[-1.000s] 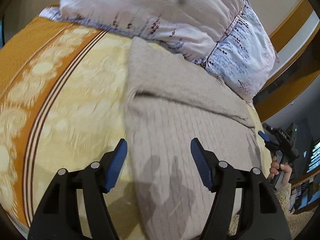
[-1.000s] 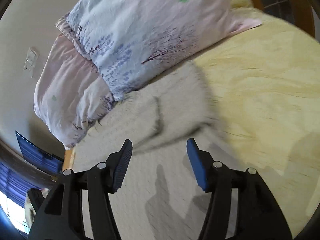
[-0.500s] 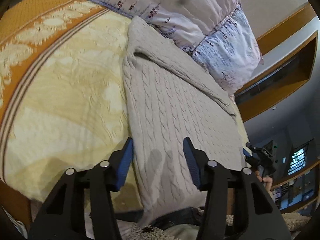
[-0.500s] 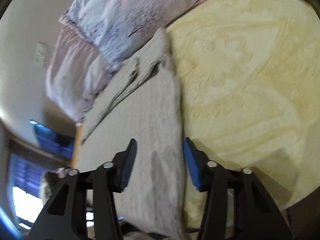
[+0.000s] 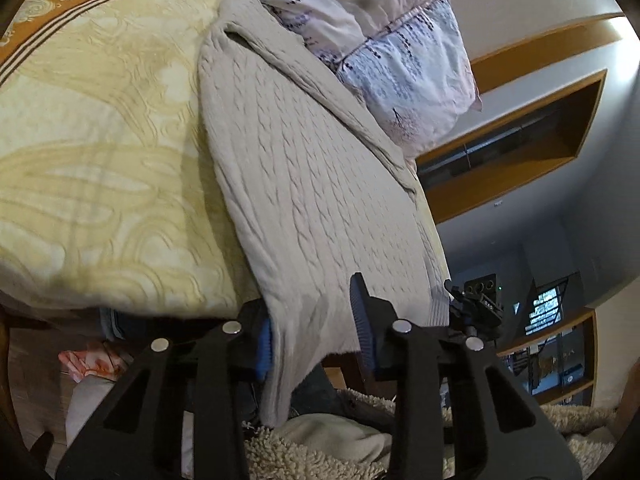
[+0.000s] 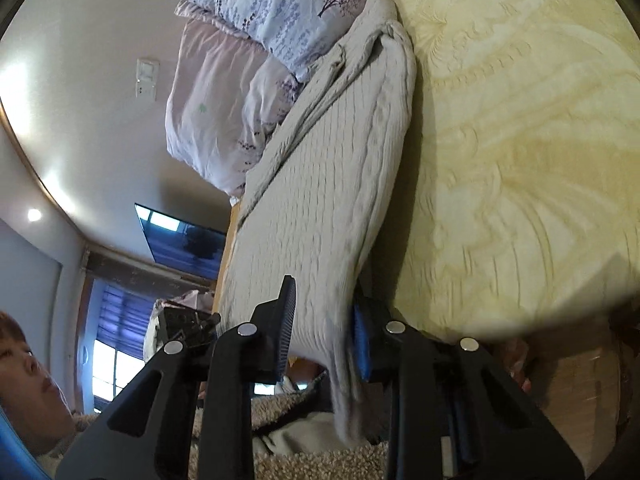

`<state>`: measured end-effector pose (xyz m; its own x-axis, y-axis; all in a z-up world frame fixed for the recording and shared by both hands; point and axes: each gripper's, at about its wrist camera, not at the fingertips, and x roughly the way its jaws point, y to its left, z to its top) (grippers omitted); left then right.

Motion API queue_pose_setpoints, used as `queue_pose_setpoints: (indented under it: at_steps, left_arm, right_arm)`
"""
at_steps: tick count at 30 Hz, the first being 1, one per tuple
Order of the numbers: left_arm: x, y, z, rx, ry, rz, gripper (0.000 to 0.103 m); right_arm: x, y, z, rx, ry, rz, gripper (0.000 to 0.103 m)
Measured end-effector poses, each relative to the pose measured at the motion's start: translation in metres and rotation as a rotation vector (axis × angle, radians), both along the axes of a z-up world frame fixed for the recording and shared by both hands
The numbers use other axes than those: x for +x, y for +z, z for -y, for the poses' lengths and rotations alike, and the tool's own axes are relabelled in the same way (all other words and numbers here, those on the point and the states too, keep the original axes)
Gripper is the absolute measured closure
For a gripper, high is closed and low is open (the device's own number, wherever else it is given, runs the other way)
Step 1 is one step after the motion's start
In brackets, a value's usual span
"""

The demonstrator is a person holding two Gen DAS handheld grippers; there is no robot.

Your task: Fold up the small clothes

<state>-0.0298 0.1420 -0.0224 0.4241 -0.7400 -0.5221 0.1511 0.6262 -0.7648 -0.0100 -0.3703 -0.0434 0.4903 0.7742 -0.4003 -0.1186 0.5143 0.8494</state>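
Observation:
A grey cable-knit sweater (image 5: 304, 168) lies lengthwise on a yellow bedspread (image 5: 100, 168), its hem hanging over the bed's near edge. My left gripper (image 5: 312, 332) is open, its jaws on either side of the hem's left corner, with cloth between the blue pads. In the right wrist view the same sweater (image 6: 320, 200) runs toward the pillows. My right gripper (image 6: 324, 332) is open too, its jaws on either side of the hem's right corner. The right gripper also shows in the left wrist view (image 5: 476, 308), at the hem's far corner.
Floral pillows (image 5: 384, 28) lie at the sweater's far end, against the wall. The bedspread (image 6: 520, 140) spreads wide to the right of the sweater. A shaggy rug (image 5: 320, 456) lies on the floor below the bed edge. The person's face (image 6: 24, 368) is at lower left.
Both grippers have pulled back from above the sweater and dropped to the bed's near edge. Their jaws have narrowed and now stand on either side of the hanging hem corners.

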Motion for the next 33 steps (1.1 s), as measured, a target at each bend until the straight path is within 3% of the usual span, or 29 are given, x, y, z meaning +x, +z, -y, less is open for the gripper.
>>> queue_pose_setpoints:
  at_steps: [4, 7, 9, 11, 12, 15, 27, 33]
  left_arm:
    - [-0.004, 0.0, 0.006, 0.01, -0.034, -0.001, 0.07]
    - [-0.005, 0.002, 0.013, 0.06, -0.07, 0.005, 0.07]
    - [-0.005, 0.002, 0.017, 0.085, -0.082, 0.011, 0.07]
    - [-0.005, 0.002, 0.018, 0.104, -0.087, 0.014, 0.078]
    - [-0.005, 0.002, 0.019, 0.11, -0.087, 0.012, 0.087]
    - [-0.005, 0.003, 0.016, 0.112, -0.079, 0.015, 0.096]
    - [0.031, 0.056, -0.008, 0.147, 0.025, 0.151, 0.097]
    - [0.075, 0.085, -0.008, 0.191, 0.09, 0.205, 0.097]
  right_arm:
    - [-0.017, -0.002, 0.0, -0.032, 0.003, -0.013, 0.076]
    - [-0.028, -0.001, -0.004, -0.076, 0.017, -0.025, 0.078]
    - [-0.03, -0.004, -0.008, -0.114, 0.025, -0.047, 0.087]
    - [-0.03, -0.003, -0.013, -0.152, 0.03, -0.041, 0.092]
    - [-0.03, -0.001, -0.015, -0.161, 0.029, -0.03, 0.094]
    - [-0.028, 0.015, -0.019, -0.175, 0.02, 0.042, 0.094]
    - [-0.001, 0.093, -0.018, -0.247, -0.135, 0.352, 0.095]
    - [0.025, 0.112, -0.025, -0.331, -0.187, 0.428, 0.095]
